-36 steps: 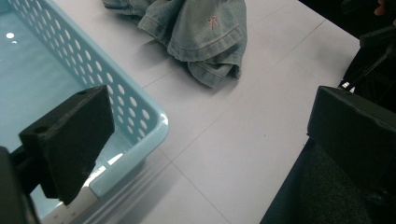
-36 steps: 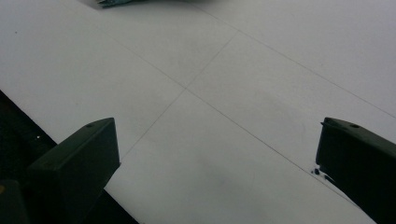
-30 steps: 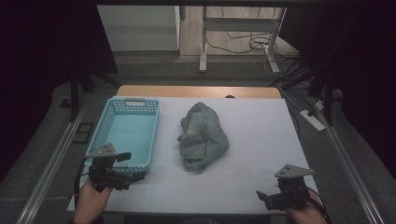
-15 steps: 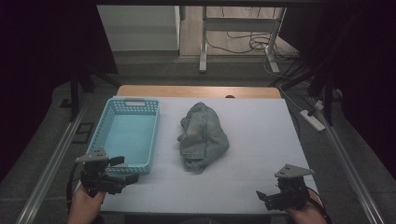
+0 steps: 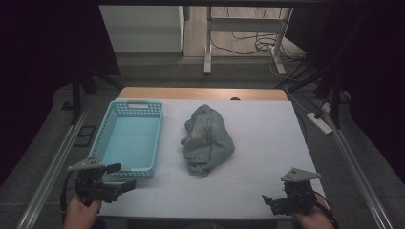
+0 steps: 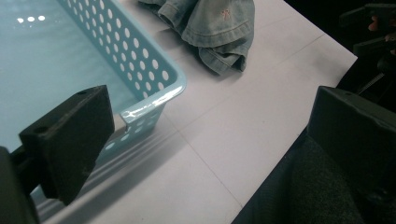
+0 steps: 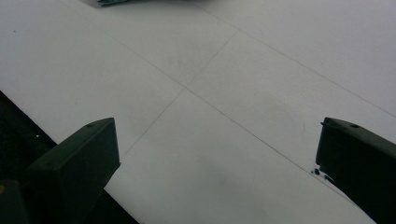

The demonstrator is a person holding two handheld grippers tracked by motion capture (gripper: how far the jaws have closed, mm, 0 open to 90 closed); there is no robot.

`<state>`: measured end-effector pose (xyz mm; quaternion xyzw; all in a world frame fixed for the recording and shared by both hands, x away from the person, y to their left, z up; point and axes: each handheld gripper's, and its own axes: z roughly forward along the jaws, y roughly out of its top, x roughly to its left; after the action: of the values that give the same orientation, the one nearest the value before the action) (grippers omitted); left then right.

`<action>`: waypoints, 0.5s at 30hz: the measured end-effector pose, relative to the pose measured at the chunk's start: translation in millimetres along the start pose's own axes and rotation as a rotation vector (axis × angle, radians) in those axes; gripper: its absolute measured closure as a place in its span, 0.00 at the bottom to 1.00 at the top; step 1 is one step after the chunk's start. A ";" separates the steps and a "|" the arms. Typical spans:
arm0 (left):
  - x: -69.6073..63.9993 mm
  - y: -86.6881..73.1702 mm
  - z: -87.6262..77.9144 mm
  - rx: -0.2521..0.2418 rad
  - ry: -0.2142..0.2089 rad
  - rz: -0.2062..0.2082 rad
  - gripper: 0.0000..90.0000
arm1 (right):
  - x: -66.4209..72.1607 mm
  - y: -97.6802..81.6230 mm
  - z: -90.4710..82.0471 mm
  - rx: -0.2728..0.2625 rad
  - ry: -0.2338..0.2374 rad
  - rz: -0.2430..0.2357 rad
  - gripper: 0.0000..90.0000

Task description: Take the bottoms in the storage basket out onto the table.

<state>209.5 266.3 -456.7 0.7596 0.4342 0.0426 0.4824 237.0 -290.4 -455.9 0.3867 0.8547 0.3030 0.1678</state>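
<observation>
A crumpled denim garment [image 5: 207,139] lay in the middle of a white table [image 5: 267,143], just right of a light blue basket [image 5: 128,138]. The left gripper [image 5: 125,177] hovered at the basket's near right corner, jaws spread wide and holding nothing. The right gripper [image 5: 267,200] sat at the table's near right edge, jaws likewise parted and empty.
</observation>
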 end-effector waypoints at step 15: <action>2.8 -11.8 -8.2 -0.003 0.004 -0.032 0.01 | -0.1 0.0 0.0 0.001 -0.003 0.002 0.00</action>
<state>200.0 275.9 -462.4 0.7520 0.4470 0.0370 0.4831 237.0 -290.5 -455.9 0.3879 0.8543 0.3022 0.1685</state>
